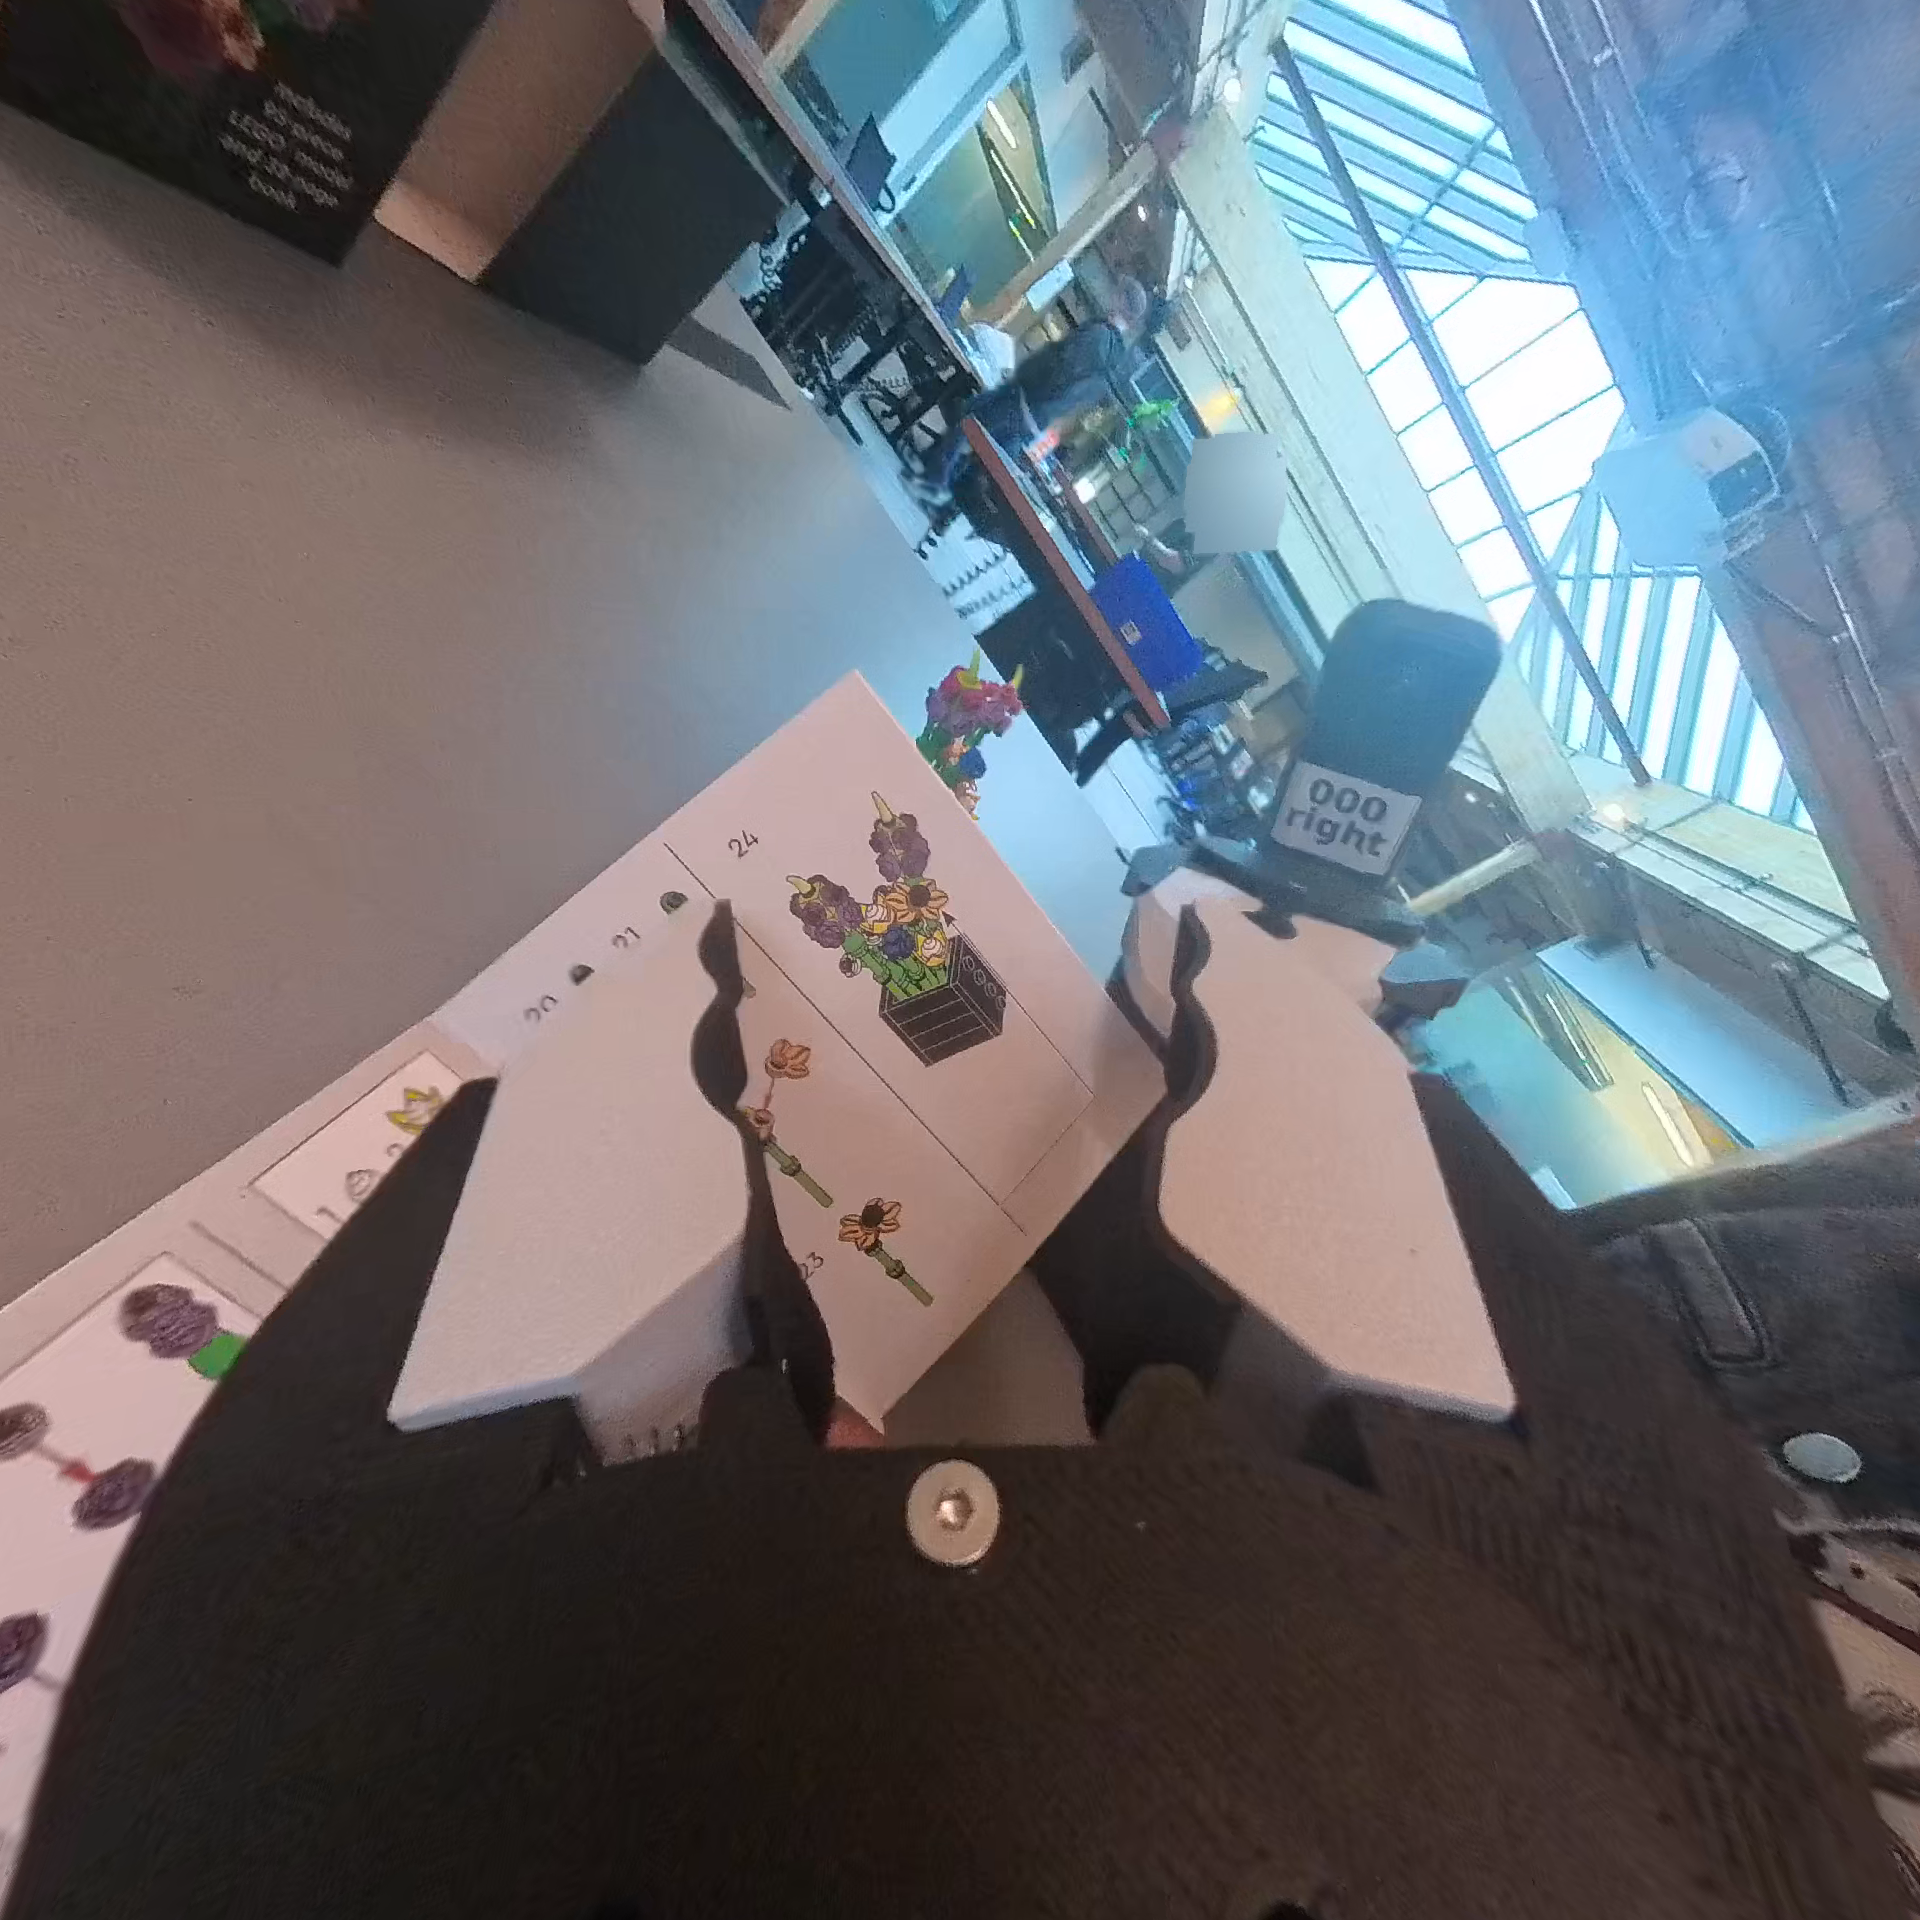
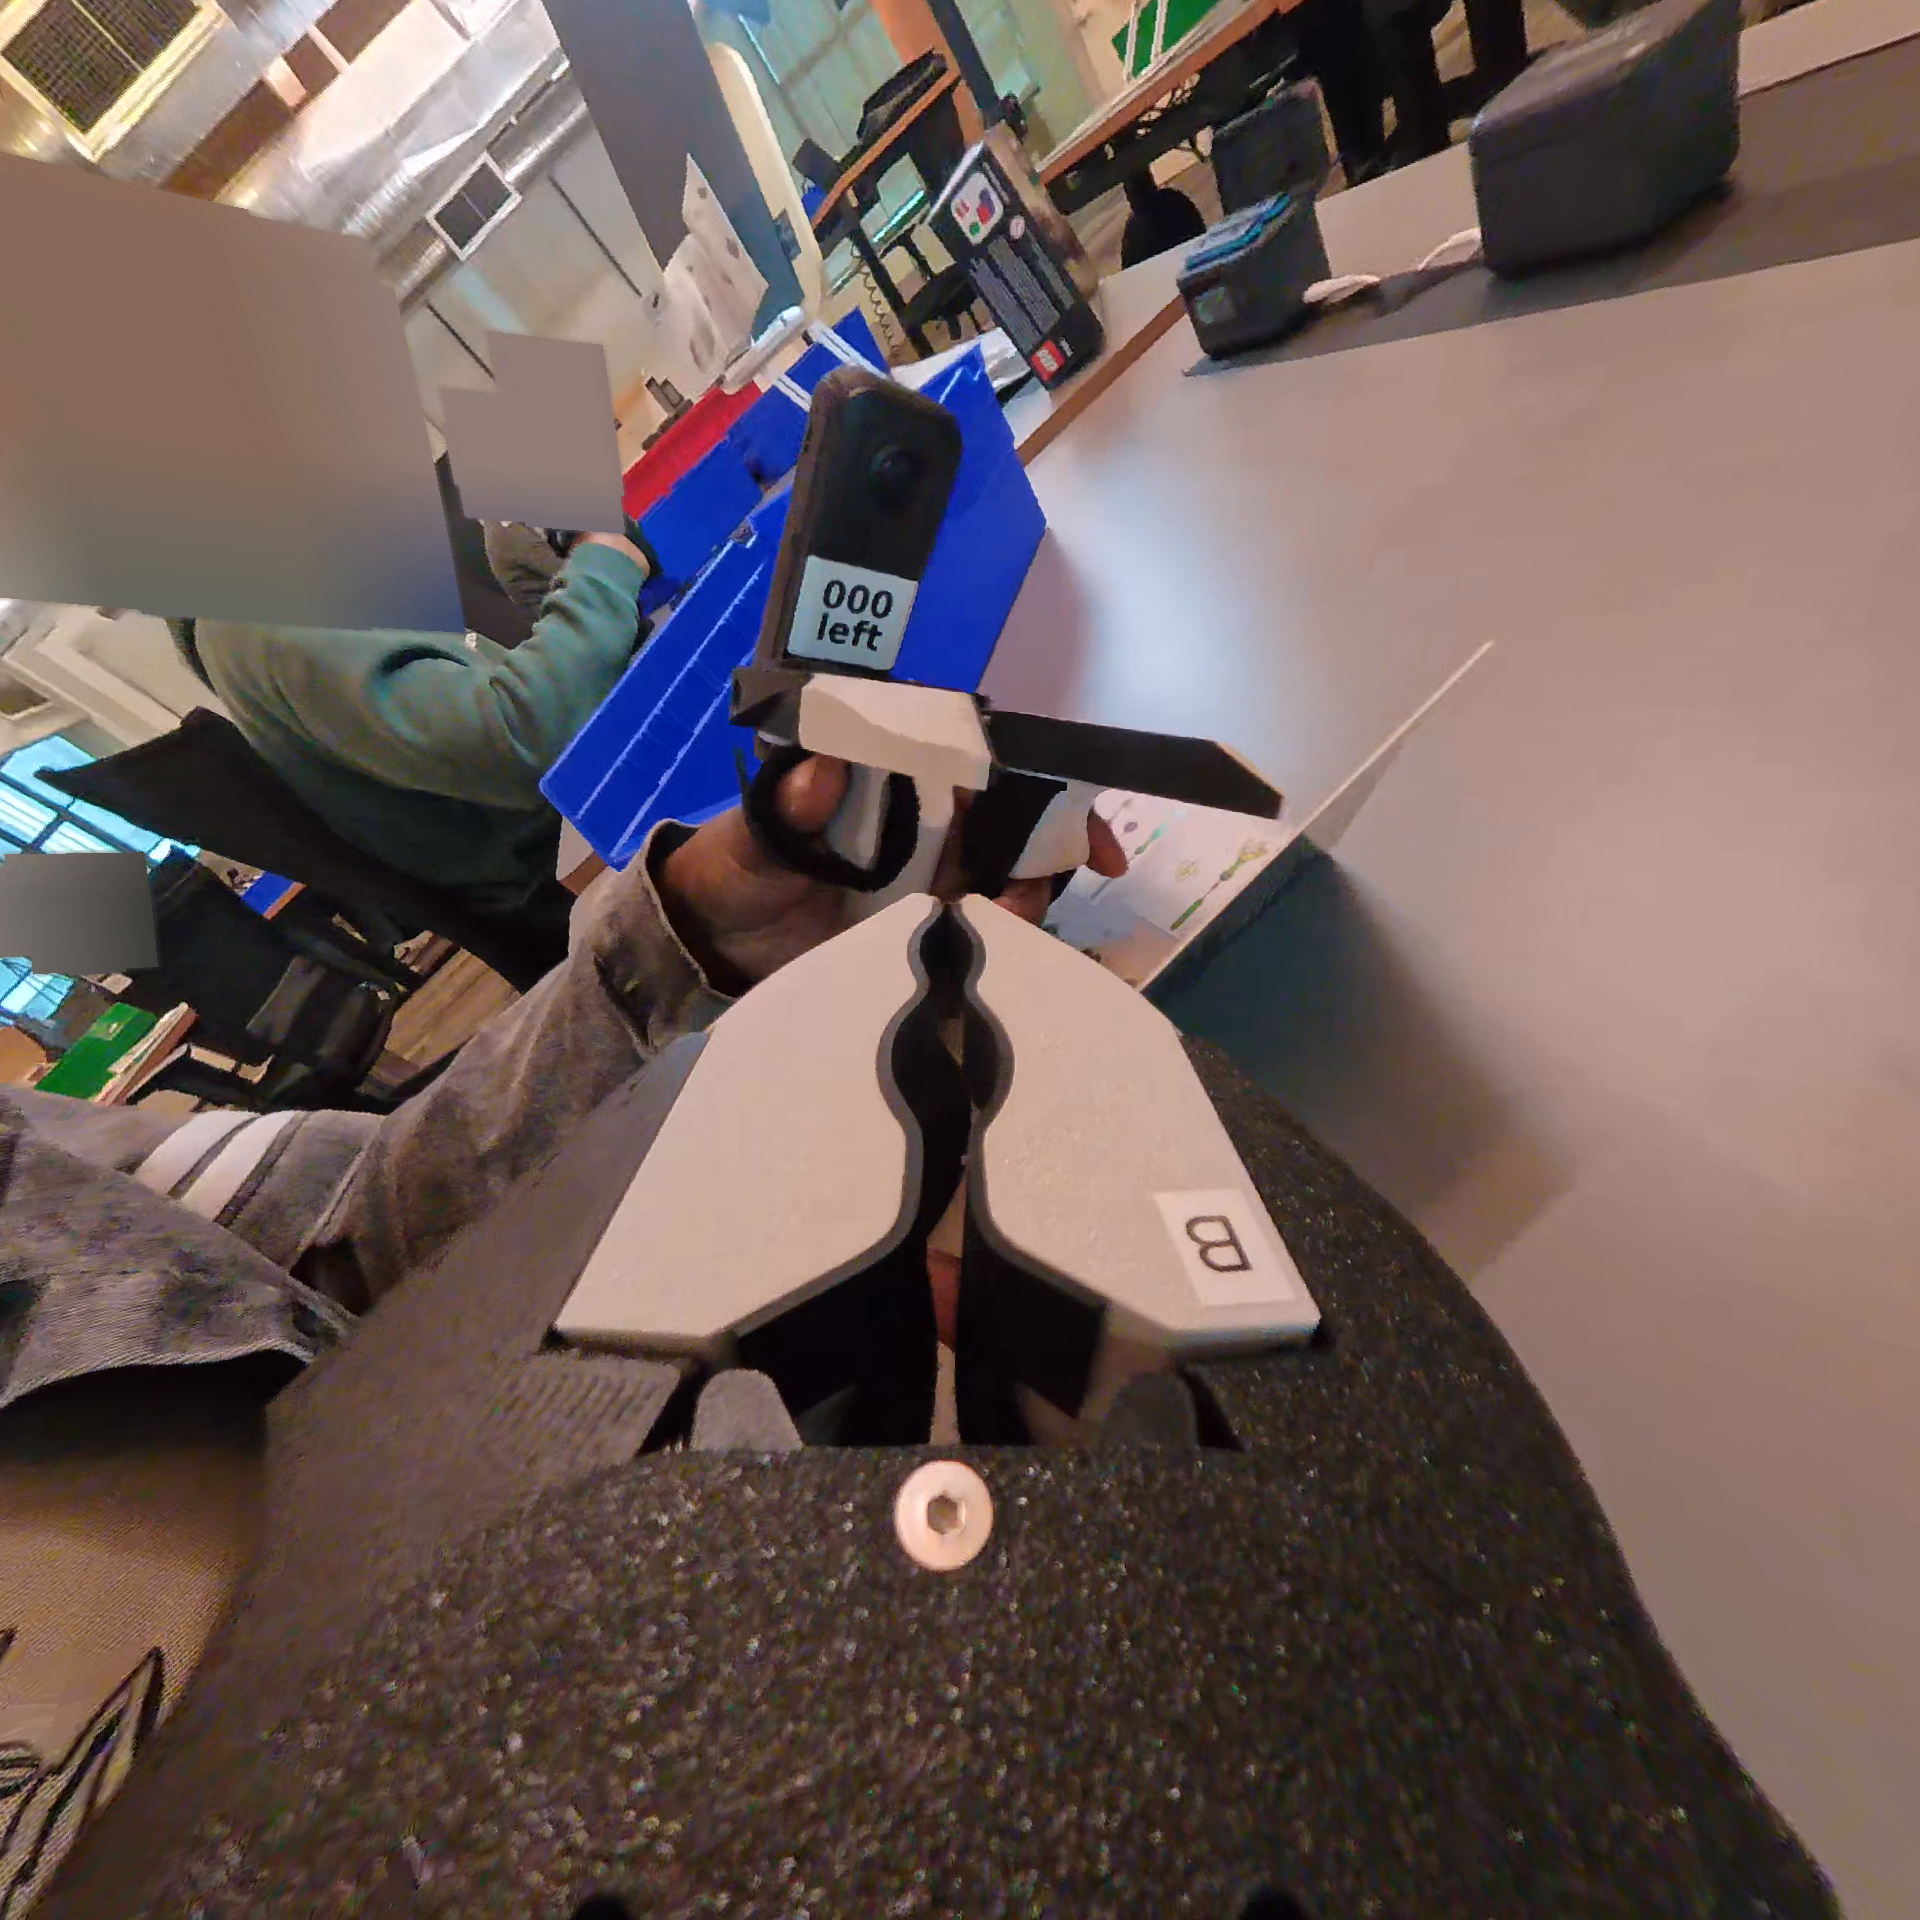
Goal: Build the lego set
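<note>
The left claw (image 1: 956, 925) hangs wide open over the instruction booklet (image 1: 914, 1039), one page lifted and standing up between its spread fingers, the sheet apparently being turned so the next building step can be read. The open spread shows drawings of flower stems and a finished bouquet in a dark crate. The right claw (image 2: 948, 914) is pressed together with only a thin seam at the tips and holds nothing that can be seen; it points away from the work at the person's hand (image 2: 790, 873) gripping the left tool, which suggests it is simply parked while the page is handled. Beyond the booklet, at one o'clock in the left wrist view, the built flower bouquet (image 1: 966, 727) stands on the grey desk (image 1: 312, 623), well apart from both claws, so the model looks far along. At eleven o'clock the dark set box (image 1: 208, 114) rests near the desk's far edge. In the right wrist view, blue bins (image 2: 852, 582) sit at twelve o'clock behind the left tool.
</note>
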`<state>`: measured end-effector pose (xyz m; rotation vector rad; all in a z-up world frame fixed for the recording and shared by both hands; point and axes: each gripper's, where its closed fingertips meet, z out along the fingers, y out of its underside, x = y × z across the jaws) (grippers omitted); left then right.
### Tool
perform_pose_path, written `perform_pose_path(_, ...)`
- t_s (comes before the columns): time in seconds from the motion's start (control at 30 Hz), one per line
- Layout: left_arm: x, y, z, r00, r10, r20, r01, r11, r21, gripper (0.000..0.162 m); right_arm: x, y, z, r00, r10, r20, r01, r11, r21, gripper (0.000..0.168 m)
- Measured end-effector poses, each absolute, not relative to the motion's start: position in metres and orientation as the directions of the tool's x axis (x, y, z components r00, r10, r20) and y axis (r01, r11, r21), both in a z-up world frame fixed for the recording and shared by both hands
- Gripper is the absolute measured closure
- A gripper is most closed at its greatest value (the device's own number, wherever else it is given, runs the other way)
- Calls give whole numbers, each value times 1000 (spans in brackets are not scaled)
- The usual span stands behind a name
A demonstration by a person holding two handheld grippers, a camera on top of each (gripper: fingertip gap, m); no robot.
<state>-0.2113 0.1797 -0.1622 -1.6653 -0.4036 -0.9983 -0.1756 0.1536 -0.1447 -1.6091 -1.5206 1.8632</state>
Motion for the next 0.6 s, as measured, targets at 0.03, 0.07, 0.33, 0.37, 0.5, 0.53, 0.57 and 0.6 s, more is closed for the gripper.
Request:
perform_pose_path(0.03, -217, 178, -160, 606, -204, 769, 701, -319, -638, 84, -173, 159, -141, -356, 731, -583, 405, -441, -801, 168)
perform_pose_path(0.07, -223, 175, -160, 638, -177, 749, 685, -314, -658, 86, -170, 165, -139, -351, 730, -586, 398, -450, -799, 168)
perform_pose_path(0.33, -257, 132, -198, 937, 167, 308, 345, -595, -726, 121, -153, 197, -150, -227, 823, -520, 503, -358, -787, 97)
perform_pose_path(0.37, -266, 125, -206, 955, 205, 213, 295, -639, -710, 128, -156, 192, -155, -228, 823, -519, 539, -337, -772, 89)
perform_pose_path(0.5, -253, 128, -212, 951, 142, 273, 296, -661, -689, 145, -181, 176, -171, -214, 827, -519, 599, -309, -738, 81)
perform_pose_path(0.53, -252, 128, -216, 954, 142, 264, 289, -674, -680, 147, -189, 173, -175, -212, 817, -536, 610, -318, -726, 88)
perform_pose_path(0.57, -254, 126, -223, 959, 155, 237, 276, -699, -660, 148, -195, 171, -179, -218, 805, -552, 622, -322, -714, 99)
perform_pose_path(0.6, -256, 123, -231, 963, 170, 209, 266, -730, -629, 149, -197, 167, -180, -239, 789, -565, 631, -316, -708, 126)
